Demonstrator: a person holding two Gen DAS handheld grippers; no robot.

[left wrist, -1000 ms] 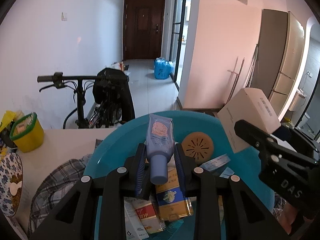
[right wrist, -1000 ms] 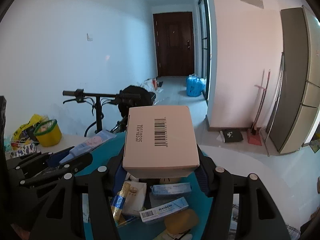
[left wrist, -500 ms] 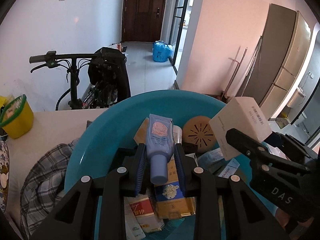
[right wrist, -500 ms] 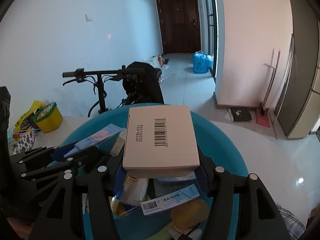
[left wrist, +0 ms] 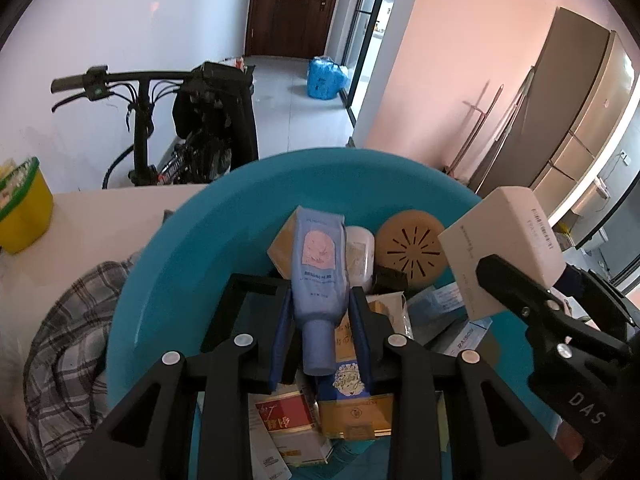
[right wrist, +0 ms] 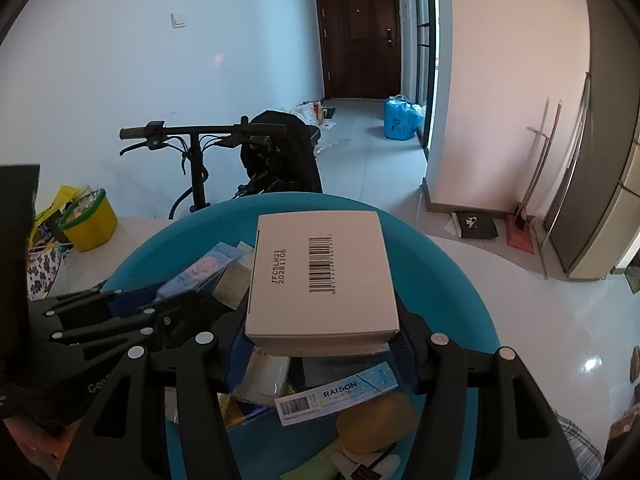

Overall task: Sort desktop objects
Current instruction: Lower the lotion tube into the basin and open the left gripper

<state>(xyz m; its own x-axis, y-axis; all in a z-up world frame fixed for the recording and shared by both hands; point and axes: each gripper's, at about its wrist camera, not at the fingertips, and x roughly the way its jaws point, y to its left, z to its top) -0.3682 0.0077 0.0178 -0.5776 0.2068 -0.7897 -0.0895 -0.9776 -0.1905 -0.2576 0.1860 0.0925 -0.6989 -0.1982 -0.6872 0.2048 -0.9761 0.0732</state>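
Observation:
My left gripper (left wrist: 320,304) is shut on a pale blue tube (left wrist: 319,268), cap toward the camera, held over a teal basin (left wrist: 180,248). Beside it on the right, my right gripper (right wrist: 322,312) is shut on a white barcoded box (right wrist: 320,272), also above the basin (right wrist: 440,264). In the left wrist view that box (left wrist: 504,248) and the right gripper's black arm (left wrist: 532,312) show at the right. The basin holds several packets, boxes and a round tan disc (left wrist: 412,248). The tube (right wrist: 204,272) also shows at the left of the right wrist view.
The basin sits on a white table (left wrist: 100,216). A plaid cloth (left wrist: 68,344) lies left of it and a yellow tub (left wrist: 24,216) stands at the far left. Behind the table is a black bicycle (right wrist: 256,152). A tiled hallway leads to a dark door (right wrist: 356,36).
Both grippers have sunk toward the basin with their loads and tipped further down, so more of the basin's contents shows. Neither grip has changed.

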